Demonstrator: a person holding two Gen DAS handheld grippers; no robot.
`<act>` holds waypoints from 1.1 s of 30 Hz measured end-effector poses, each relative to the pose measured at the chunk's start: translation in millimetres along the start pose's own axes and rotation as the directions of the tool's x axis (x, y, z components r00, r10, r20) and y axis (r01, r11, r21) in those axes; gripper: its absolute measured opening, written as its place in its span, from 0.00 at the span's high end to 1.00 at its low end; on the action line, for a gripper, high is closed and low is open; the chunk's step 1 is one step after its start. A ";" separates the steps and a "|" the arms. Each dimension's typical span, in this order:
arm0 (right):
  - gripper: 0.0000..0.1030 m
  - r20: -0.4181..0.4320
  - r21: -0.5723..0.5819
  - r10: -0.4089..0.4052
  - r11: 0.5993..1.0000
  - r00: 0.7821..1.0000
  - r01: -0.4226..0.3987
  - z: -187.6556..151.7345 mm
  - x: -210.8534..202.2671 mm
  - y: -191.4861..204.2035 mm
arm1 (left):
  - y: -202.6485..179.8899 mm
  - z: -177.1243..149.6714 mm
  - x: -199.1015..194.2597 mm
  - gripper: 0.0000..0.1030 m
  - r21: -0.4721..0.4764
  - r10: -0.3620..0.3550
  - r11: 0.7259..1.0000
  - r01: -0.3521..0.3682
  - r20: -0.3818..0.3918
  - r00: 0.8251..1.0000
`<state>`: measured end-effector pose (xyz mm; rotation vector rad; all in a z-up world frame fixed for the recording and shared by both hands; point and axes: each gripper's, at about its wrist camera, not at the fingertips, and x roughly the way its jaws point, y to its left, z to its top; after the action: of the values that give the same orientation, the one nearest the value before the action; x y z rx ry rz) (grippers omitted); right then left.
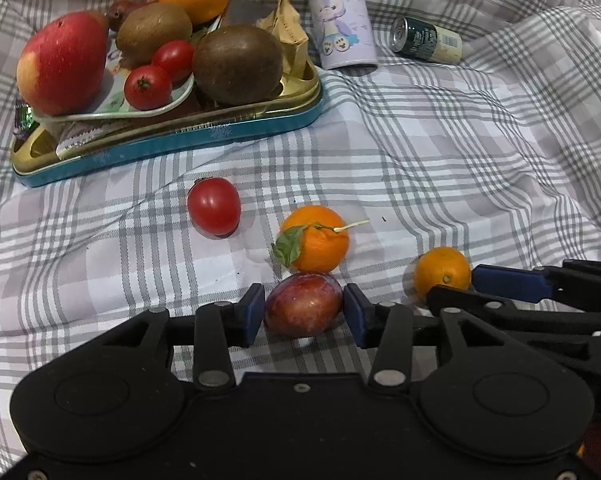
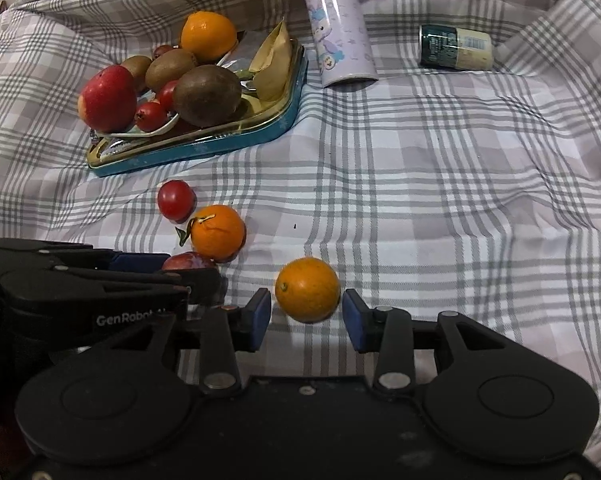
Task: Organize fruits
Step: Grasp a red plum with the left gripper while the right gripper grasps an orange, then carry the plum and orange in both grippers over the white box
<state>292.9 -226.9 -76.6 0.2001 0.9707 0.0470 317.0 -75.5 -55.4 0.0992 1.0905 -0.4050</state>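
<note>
While both tools (image 1: 303,314) (image 2: 306,314) gape | plum (image 1: 303,305) lies crosswise, untouched | tangerine (image 2: 307,289) unclasped

Grey-and-white plaid cloth (image 1: 420,140), teal-and-gold tin (image 1: 220,132), orange tangerine (image 2: 307,289), reddish-purple plum (image 1: 302,310)
</note>
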 end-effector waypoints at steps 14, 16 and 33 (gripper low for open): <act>0.61 0.034 0.014 -0.016 1.000 0.999 0.015 -1.0 11.2 -3.5 | 1.7 0.0 3.7 0.52 -0.034 -0.003 0.999 0.002 -0.017 1.000; 0.61 0.043 0.025 -0.021 1.000 0.999 0.020 -1.3 6.4 -4.0 | 1.5 -0.9 -4.0 0.52 -0.032 0.002 0.999 -0.002 -0.004 1.000; 0.61 0.072 0.026 0.077 0.997 0.994 -0.079 -52.8 -97.2 22.2 | 2.8 -59.0 -104.2 0.52 -0.065 0.002 0.998 -0.005 -0.044 0.999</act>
<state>195.6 -209.8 -22.1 0.2646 0.8925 0.0972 227.1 -28.5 8.2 0.0522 1.1462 -0.3652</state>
